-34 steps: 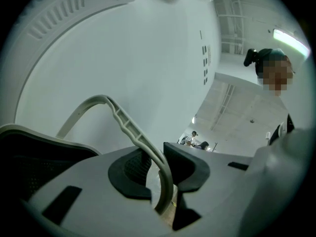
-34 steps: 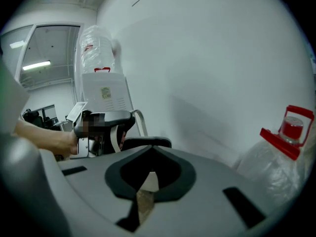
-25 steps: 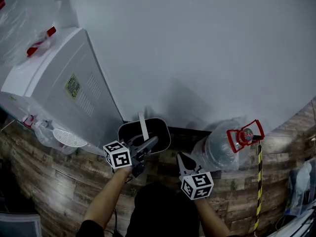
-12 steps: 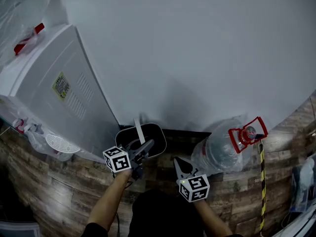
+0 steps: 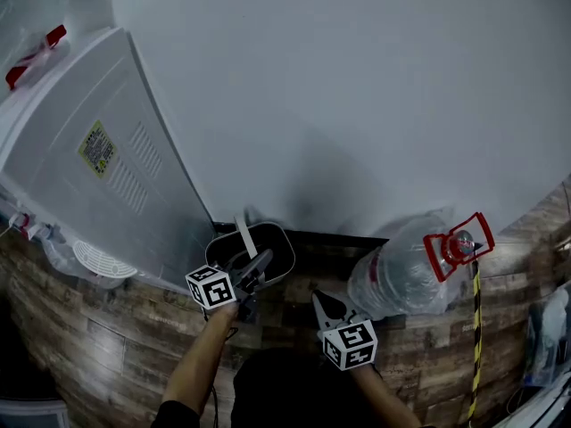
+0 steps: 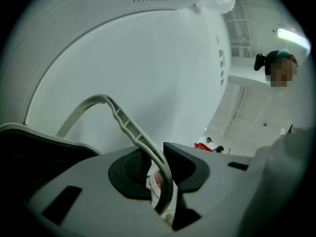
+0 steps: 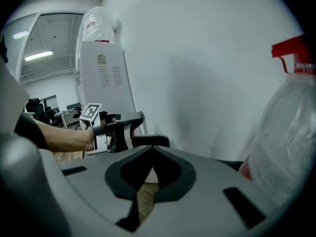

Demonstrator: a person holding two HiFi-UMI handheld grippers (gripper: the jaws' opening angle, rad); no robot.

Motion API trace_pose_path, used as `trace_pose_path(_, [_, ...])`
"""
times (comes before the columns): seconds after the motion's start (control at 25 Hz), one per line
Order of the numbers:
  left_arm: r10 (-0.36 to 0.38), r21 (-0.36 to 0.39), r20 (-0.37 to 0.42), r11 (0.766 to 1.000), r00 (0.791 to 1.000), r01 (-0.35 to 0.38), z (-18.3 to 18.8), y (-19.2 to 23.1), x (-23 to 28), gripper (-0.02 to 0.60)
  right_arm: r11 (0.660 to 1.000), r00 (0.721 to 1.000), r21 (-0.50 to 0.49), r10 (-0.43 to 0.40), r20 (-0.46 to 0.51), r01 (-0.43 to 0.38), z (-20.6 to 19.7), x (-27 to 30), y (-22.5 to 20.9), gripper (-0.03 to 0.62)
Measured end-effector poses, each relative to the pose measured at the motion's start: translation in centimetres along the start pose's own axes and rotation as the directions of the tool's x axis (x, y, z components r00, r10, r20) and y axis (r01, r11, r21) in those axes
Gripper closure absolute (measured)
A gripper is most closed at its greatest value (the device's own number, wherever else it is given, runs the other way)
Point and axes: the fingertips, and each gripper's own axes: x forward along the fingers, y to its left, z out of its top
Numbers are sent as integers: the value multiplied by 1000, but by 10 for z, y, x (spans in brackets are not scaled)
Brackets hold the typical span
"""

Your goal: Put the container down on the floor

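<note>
Although the container [image 5: 272, 248] had only edged toward the water dispenser [image 5: 98, 141] this past second, my left gripper [image 6: 158, 174] stayed clenched on its white handle [image 6: 123, 122], my right gripper [image 7: 150, 152] closed and empty, so I judged the set-down on the floor [image 5: 107, 328] unfinished.

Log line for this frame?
left gripper: shut on handle | right gripper: shut, empty | container: beside wall, floor contact unclear
</note>
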Motion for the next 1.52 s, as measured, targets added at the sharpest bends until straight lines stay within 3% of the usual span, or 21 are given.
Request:
trace_pose_path(0.44, [8, -17, -8, 1000, 1000, -8, -30, 25, 7, 495, 1000, 998, -11, -3, -59, 3, -27, 2, 2, 583])
trace_pose_path(1.0, [22, -4, -3, 1000, 1000, -22, -37, 28, 9, 492, 999, 997, 27, -15, -76, 17, -40, 3, -1, 583])
trace_pose_path(1.16, [51, 71, -45, 996, 998, -48, -42, 27, 10, 464, 999, 997, 31, -16, -76, 19, -42, 3, -1, 583])
trace_pose_path(1.2, [60, 83, -61, 995, 996, -55, -45, 28, 10, 427, 999, 997, 32, -15, -75, 18, -42, 3, 0, 583])
trace_pose_path(1.28, [71, 89, -78, 994, 994, -64, -47, 30, 7, 380, 999, 997, 35, -13, -73, 15, -42, 3, 2, 583])
trace_pose_path(1.52, [97, 79, -72, 993, 993, -92, -47, 33, -8, 360, 999, 998, 36, -5, -69, 8, -43, 2, 7, 583])
